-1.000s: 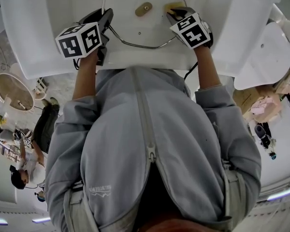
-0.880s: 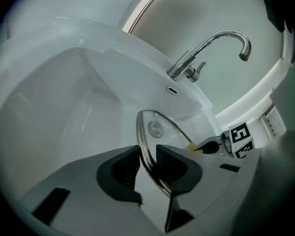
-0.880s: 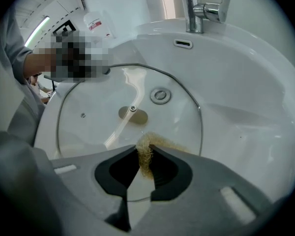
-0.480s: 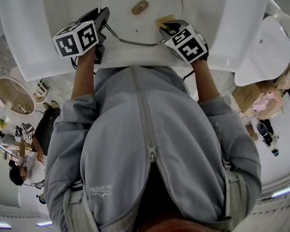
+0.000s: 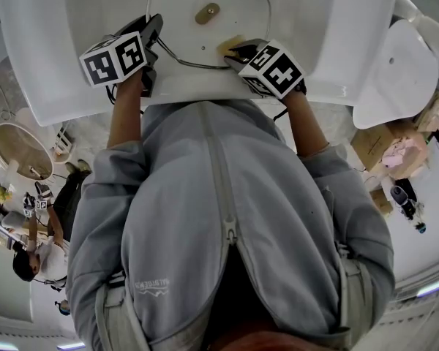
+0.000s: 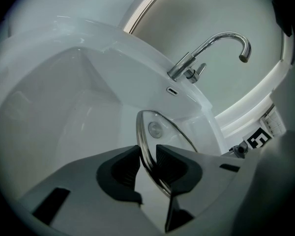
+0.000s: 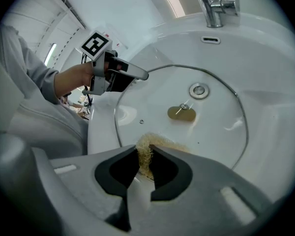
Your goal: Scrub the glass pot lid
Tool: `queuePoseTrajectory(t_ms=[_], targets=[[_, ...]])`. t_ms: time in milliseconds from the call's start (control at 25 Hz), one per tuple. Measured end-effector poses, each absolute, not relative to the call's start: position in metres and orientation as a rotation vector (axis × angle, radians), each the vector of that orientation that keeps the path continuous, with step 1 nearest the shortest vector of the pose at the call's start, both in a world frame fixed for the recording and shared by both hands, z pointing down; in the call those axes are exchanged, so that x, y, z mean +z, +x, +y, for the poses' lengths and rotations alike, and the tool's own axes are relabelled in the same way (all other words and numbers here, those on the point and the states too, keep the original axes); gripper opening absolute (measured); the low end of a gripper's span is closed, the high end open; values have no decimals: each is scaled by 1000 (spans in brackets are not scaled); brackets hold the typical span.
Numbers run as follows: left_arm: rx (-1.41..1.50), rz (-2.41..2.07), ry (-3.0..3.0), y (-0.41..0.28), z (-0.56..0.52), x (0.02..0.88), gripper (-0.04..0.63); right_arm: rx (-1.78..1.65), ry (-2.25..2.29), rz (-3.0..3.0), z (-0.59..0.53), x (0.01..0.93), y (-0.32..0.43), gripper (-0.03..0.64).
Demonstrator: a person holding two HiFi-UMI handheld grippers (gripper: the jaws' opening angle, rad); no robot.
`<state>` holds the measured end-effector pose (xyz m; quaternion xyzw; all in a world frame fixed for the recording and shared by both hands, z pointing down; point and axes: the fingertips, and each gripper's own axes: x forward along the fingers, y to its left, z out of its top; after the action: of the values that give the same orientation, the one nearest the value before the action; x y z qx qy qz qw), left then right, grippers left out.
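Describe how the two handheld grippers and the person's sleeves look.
The left gripper and right gripper match: broad pale grey jaws with black ribbed pads, each topped by a white cube with black square markers. A black cable trails from the right one. The person wears a grey zip hoodie, sleeves pushed up.

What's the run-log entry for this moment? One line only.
left tongs: shut on glass lid rim | right tongs: shut on scrubber, at lid's near edge | place: sink
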<state>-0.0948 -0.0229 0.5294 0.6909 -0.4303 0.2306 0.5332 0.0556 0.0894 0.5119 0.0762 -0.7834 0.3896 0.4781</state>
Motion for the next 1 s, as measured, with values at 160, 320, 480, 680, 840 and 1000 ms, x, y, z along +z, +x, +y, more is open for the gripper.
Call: queuePoseTrajectory(t_ms=[160,320,480,680,840,1000], targets=[[554,-1027,1642,-92,-21,528,98,1061,145,-1981,94,498,38,52],[558,-1030,1640,-91,-19,524,98,1154,162,-2089,84,474,23,52],[564,-1037,1648,-74,-27,517,98,1188,223,-2172,60,454,38,52],[546,-1048,1688,-79,-28,500,100,1164,312,-2228,50,438,38,52],[525,-1070,1722,-71,-33,486,101,1136,381,-2265,42,426,49,52],[517,-1110,1775,-83,-38,464,100,1115,445,-2292,41,413,48,52]])
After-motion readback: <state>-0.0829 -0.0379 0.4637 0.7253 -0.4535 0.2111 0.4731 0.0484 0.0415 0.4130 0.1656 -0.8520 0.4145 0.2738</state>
